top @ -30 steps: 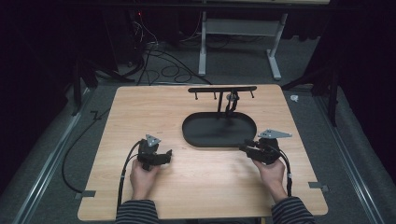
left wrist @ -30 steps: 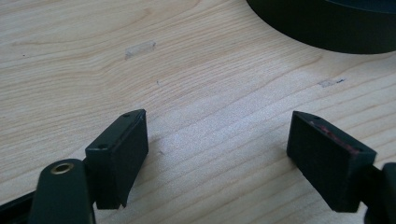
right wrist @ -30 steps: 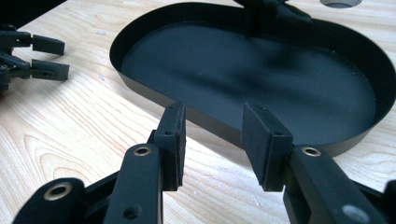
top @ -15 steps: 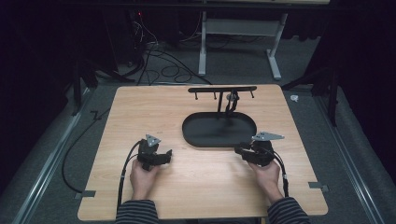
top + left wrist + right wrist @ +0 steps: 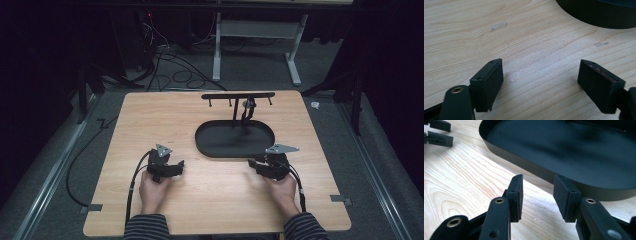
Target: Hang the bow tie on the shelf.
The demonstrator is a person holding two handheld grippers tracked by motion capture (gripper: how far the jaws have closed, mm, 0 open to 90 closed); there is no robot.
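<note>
On the wooden tabletop (image 5: 150,125), two hand-held grippers rest beside a black oval tray (image 5: 234,139): left gripper (image 5: 540,83) fingers wide open, empty; right gripper (image 5: 537,195) fingers half open, empty.

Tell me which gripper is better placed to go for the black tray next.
Right, probably. The right gripper sits open just off the black tray, whose rim lies right ahead of its jaws. The left gripper, also open, has bare table ahead of it.

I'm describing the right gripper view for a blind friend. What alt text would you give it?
Two black gripper jaws of the right gripper stand apart with nothing between them, just short of the rim of a black oval tray on a light wooden table. The left gripper shows at the top left corner.
</note>
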